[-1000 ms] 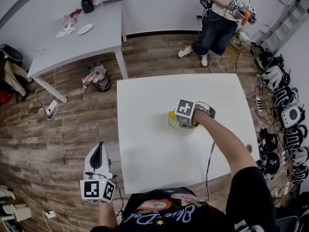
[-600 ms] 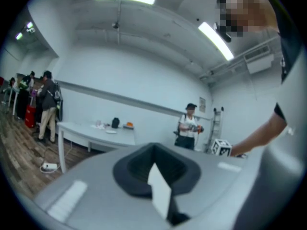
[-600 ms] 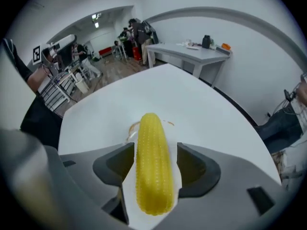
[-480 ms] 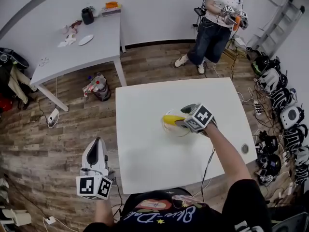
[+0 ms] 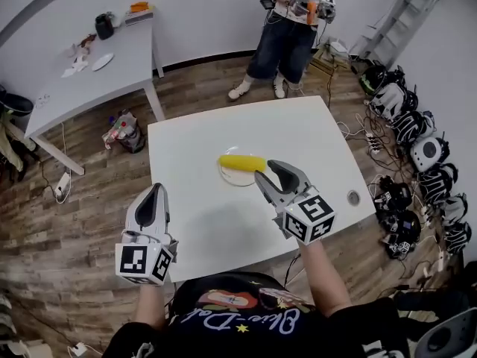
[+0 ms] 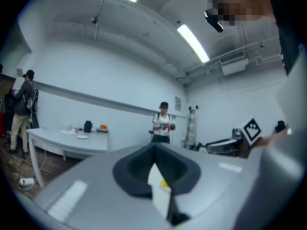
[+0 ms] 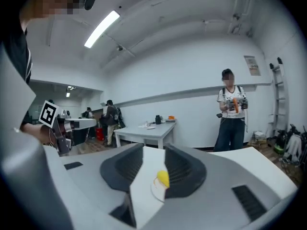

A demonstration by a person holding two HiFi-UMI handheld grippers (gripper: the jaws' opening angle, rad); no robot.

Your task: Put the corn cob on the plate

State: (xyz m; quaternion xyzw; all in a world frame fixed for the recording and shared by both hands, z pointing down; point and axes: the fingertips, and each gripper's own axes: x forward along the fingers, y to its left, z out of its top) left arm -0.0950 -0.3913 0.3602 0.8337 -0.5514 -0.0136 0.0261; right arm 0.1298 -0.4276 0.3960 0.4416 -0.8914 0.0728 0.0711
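Note:
The yellow corn cob [image 5: 242, 162] lies across the small clear plate [image 5: 232, 177] in the middle of the white table [image 5: 194, 222]. My right gripper [image 5: 273, 173] hovers just near and right of the plate, apart from the cob; its jaws are closing with nothing between them. In the right gripper view the corn cob [image 7: 163, 178] and the plate [image 7: 156, 191] show through the gap of the right gripper [image 7: 154, 151]. My left gripper [image 5: 153, 200] is held over the table's left edge, jaws together and empty. A bit of the corn cob [image 6: 164, 182] shows beyond the left gripper [image 6: 153, 164].
A person [image 5: 292, 21] with two grippers stands beyond the table's far edge. A grey table [image 5: 89, 69] with small items is at the back left, a bag [image 5: 123, 129] on the floor beside it. Helmets and cables [image 5: 414, 148] line the right wall. A round grommet [image 5: 353, 197] sits near the table's right edge.
The right gripper let go of the corn cob on the plate, rose and drew back toward me, turning level. The left gripper came up and closer to the table.

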